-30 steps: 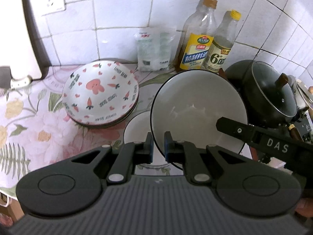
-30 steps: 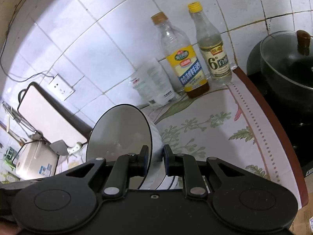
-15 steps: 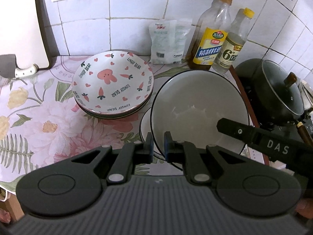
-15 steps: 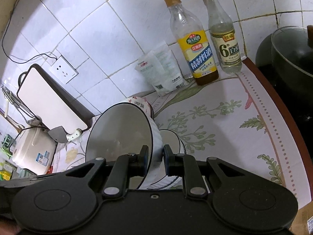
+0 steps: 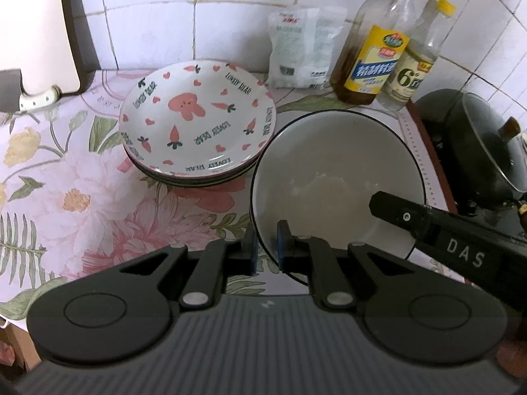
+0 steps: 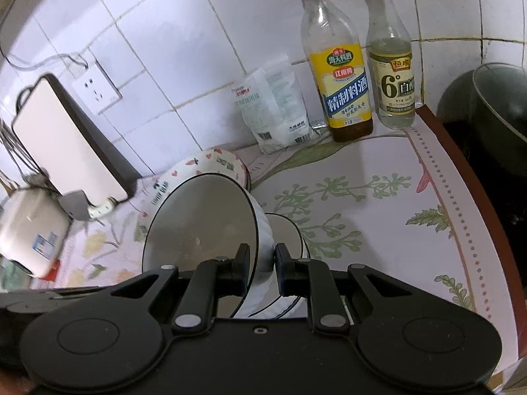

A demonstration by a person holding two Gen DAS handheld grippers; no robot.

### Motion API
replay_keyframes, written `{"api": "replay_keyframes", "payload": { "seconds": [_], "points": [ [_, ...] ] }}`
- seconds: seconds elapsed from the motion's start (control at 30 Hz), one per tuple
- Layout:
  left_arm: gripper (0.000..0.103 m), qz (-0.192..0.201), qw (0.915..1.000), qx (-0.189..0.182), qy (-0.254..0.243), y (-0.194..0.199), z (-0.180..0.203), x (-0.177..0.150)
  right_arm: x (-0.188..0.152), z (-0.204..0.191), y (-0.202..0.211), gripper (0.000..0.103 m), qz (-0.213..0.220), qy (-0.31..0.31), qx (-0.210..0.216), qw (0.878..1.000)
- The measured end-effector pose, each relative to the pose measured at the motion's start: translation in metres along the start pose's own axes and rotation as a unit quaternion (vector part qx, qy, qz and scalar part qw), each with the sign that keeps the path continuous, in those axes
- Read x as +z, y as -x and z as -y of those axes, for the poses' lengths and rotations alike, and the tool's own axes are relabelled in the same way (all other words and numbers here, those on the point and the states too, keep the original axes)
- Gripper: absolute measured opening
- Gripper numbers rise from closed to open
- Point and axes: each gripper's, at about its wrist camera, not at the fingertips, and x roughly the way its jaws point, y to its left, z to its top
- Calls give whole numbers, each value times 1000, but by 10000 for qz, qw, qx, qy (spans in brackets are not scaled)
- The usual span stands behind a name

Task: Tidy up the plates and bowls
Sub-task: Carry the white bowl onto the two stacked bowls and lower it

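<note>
Standing against the white tiled wall at one o'clock: a clear yellow-labelled bottle of brown liquid, touching a clear yellow-capped vinegar bottle. Leaning at twelve: a white plastic pouch. Sitting at three: a dark glass-lidded pot. Covering the counter: a floral cloth.

Each black tool has 2 blue-padded fingers, silver pivot screws, white "DAS" lettering.

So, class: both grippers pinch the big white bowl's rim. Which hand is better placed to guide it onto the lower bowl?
Probably the right: the right gripper sits beside the lower bowl and sees it; from the left gripper, the big white bowl hides it.
</note>
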Motion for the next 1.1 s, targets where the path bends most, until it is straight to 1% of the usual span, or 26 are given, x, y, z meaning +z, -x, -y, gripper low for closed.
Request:
{"api": "replay_keyframes", "payload": {
  "seconds": [0.13, 0.23, 0.4, 0.5, 0.6, 0.67, 0.77, 0.93, 1.1],
  "points": [
    [9, -115, 9999, -63, 72, -11, -5, 3, -1, 2, -11, 20, -64, -1, -19, 10000],
    [9, -136, 9998, -84, 101, -16, -5, 6, 0, -1, -15, 20, -86, 129, -114, 9998],
    [10, -310, 9990, -186, 247, -28, -9, 8, 3, -4, -23, 20, -189, 339, -272, 9989],
    [10, -374, 9988, -159, 274, -32, -9, 10, 4, -7, -27, 20, -270, 513, -381, 9976],
    [12, -488, 9975, -258, 440, -38, -15, 11, 7, -13, -32, 21, -449, 549, -529, 9961],
    [12, -569, 9965, -288, 545, -43, -18, 10, 8, -19, -33, 21, -481, 630, -606, 9950],
    [12, -585, 9956, -394, 612, -45, -21, 10, 10, -24, -36, 21, -485, 810, -761, 9926],
    [12, -543, 9950, -505, 674, -44, -22, 13, 13, -25, -38, 21, -522, 887, -886, 9907],
    [13, -532, 9943, -539, 751, -44, -25, 11, 12, -35, -37, 27, -546, 997, -989, 9886]
  ]
}}
